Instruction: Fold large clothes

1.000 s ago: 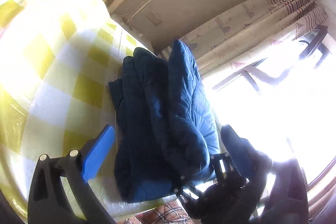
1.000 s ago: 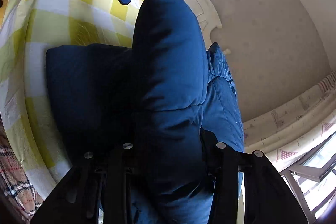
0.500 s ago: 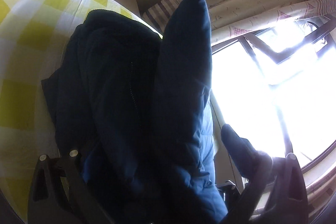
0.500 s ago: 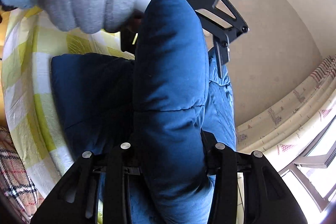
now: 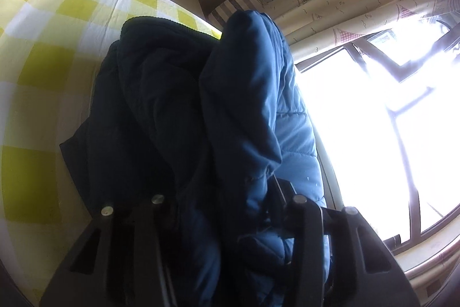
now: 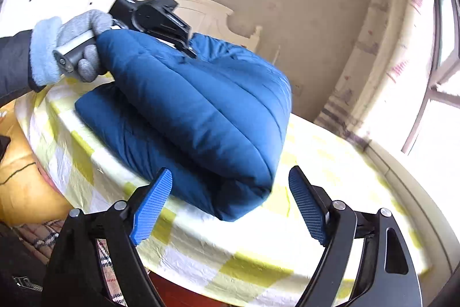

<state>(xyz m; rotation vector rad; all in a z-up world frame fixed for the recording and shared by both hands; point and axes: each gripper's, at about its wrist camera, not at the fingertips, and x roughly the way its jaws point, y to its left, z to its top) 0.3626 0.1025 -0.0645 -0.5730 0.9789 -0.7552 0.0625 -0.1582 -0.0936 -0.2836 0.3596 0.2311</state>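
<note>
Blue jacket (image 6: 195, 117) is gripped by closing left gripper (image 5: 227, 220) to hold the fold; right gripper (image 6: 230, 203) is opening, empty.

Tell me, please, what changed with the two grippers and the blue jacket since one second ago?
The right gripper let go of the jacket and drew back; its jaws are opening, with nothing between them. The left gripper moved in and is closing on the jacket's fold. The jacket stayed folded on the yellow checked cloth.
</note>
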